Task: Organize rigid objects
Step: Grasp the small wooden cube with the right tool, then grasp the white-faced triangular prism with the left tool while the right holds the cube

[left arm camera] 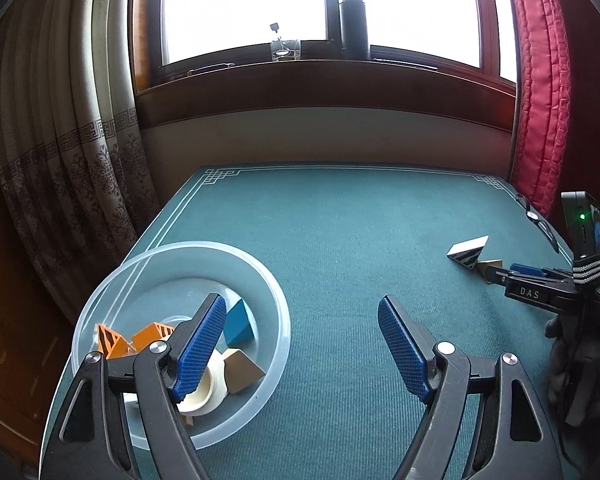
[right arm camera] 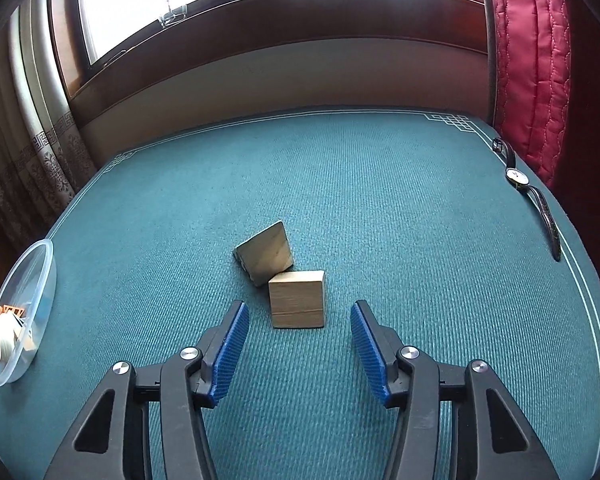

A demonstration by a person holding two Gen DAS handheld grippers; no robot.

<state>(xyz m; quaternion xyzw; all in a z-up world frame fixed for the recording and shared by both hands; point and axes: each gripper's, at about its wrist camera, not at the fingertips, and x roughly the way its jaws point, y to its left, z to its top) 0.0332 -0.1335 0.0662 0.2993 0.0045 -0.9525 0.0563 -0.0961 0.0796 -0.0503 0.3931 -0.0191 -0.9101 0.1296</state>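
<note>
Two wooden pieces lie together on the green table mat: a tan block [right arm camera: 298,300] and, touching it behind, a wedge [right arm camera: 266,254]. My right gripper [right arm camera: 299,307] stands open around the near part of the tan block, with a gap between each pad and the block. From the left wrist view the same gripper [left arm camera: 508,274] reaches the tan block [left arm camera: 490,268] beside the striped-ended wedge [left arm camera: 468,252]. My left gripper [left arm camera: 302,304] is open and empty, its left finger over a clear plastic bowl [left arm camera: 188,246]. In the bowl lie orange pieces [left arm camera: 116,340], a blue wedge [left arm camera: 240,322], a tan wedge [left arm camera: 242,372] and a white tape roll [left arm camera: 206,396].
The bowl [right arm camera: 51,280] sits at the mat's left edge. A wristwatch [right arm camera: 518,178] lies along the right edge. A red curtain [right arm camera: 532,80] hangs at right, a patterned curtain [left arm camera: 60,160] at left. A dark flask [left arm camera: 354,24] and a glass [left arm camera: 286,50] stand on the windowsill.
</note>
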